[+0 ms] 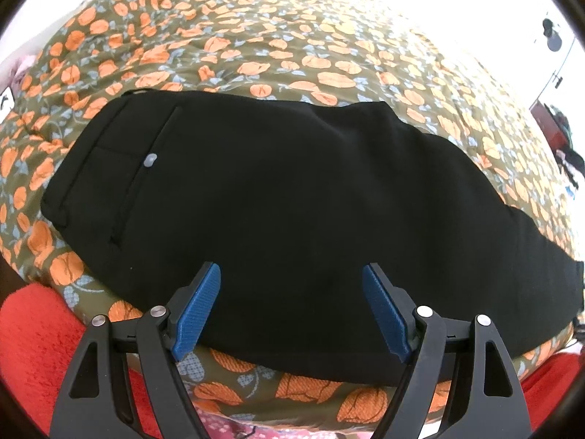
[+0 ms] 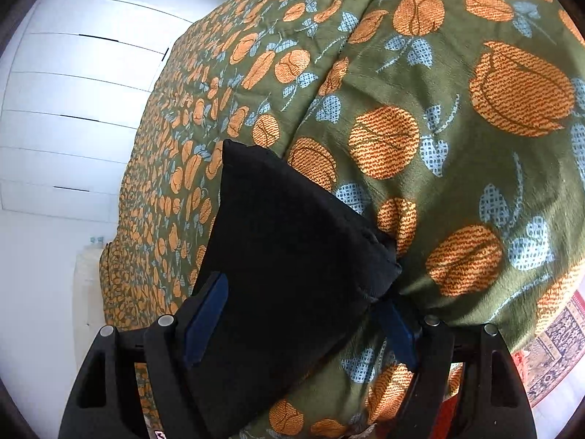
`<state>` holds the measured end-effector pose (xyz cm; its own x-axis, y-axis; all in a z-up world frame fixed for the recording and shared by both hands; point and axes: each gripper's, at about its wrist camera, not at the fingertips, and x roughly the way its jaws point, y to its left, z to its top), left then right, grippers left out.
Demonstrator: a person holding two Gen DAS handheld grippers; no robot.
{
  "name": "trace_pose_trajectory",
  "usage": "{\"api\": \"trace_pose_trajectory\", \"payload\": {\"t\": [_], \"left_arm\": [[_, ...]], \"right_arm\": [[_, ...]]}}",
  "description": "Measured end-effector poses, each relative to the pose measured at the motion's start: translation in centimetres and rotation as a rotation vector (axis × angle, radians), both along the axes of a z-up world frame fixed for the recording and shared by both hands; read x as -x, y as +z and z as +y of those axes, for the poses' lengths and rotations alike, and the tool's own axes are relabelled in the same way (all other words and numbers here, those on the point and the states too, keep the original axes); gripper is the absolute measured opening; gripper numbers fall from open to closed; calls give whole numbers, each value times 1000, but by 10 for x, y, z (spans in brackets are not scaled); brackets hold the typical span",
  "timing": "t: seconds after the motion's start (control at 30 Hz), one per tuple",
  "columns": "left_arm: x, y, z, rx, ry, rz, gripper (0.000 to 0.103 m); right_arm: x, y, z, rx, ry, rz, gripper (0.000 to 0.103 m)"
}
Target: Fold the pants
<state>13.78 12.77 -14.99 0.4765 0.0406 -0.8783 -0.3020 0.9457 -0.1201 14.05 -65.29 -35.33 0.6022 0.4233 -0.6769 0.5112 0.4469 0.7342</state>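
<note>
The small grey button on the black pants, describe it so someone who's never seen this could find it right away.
A green bedspread printed with orange tulips covers the bed, and black pants lie flat across it. Toward their waist end, beside a straight pocket seam, sits the grey button, the only pale spot on the dark cloth.
</note>
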Motion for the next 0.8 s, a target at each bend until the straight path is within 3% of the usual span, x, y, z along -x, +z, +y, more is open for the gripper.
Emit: {"api": "trace_pose_trajectory", "payload": {"t": [0.13, 0.17, 0.2, 0.23, 0.3, 0.4, 0.57, 0.8], "left_arm": [[0, -1, 1, 13, 5, 4, 82], [0, -1, 1, 13, 6, 5, 82], [0, -1, 1, 11, 5, 5, 82], [0, 0, 1, 11, 4, 4, 82], [0, 1, 1, 10, 4, 1, 82], [1, 1, 2, 11, 7, 0, 82], [-1, 0, 3, 23, 8, 3, 82], [-5, 1, -5, 35, -25, -2, 82]], "right_arm": [[5, -4, -6, -21, -20, -11, 76], [6, -4, -7, -16, -25, -7, 66], [8, -4, -8, 0, -37, 6, 43], [11, -5, -11, 12, -50, 23, 31], [18, -7, -13, -8, -84, 23, 18], [27, 3, -13, 9, -91, -25, 12], [37, 50, 9, 124, -34, -166, 10], [30, 114, 116, 136, 153, -340, 10]]}}
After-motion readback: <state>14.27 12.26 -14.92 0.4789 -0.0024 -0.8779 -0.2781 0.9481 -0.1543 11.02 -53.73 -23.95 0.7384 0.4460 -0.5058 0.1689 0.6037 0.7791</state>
